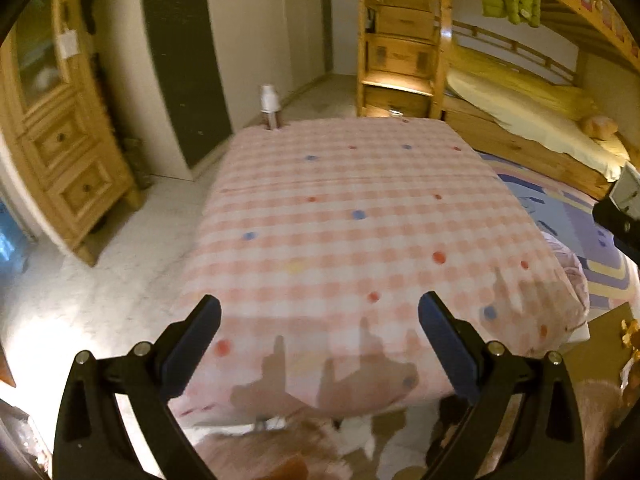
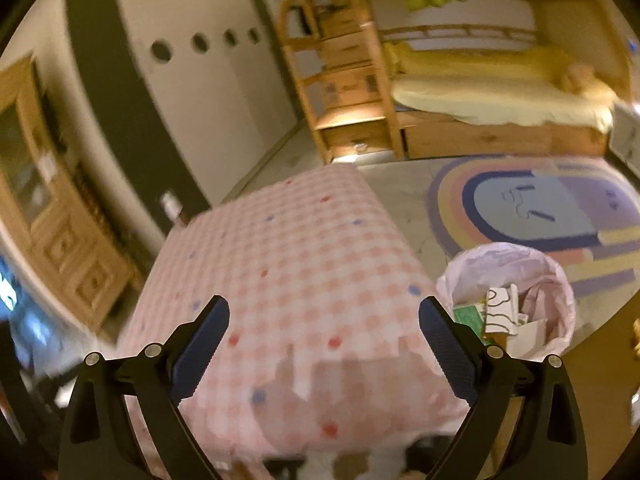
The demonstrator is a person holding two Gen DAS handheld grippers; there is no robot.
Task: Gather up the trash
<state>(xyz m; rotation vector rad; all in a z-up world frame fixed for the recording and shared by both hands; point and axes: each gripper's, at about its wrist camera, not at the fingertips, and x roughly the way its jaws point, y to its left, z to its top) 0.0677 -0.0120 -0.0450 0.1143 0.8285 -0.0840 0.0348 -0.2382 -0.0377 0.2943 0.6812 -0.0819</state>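
A table under a pink checked cloth with coloured dots fills the middle of both views. No trash shows on its top. A bin lined with a pale pink bag stands on the floor at the table's right side and holds paper scraps and a green piece. My left gripper is open and empty above the table's near edge. My right gripper is open and empty above the near right part of the table, left of the bin. Part of the right gripper shows at the right edge of the left wrist view.
A white bottle-like object stands behind the table's far left corner. A wooden cabinet is at the left. A wooden bunk bed with drawer steps is at the back right. A striped rug covers the floor beyond the bin.
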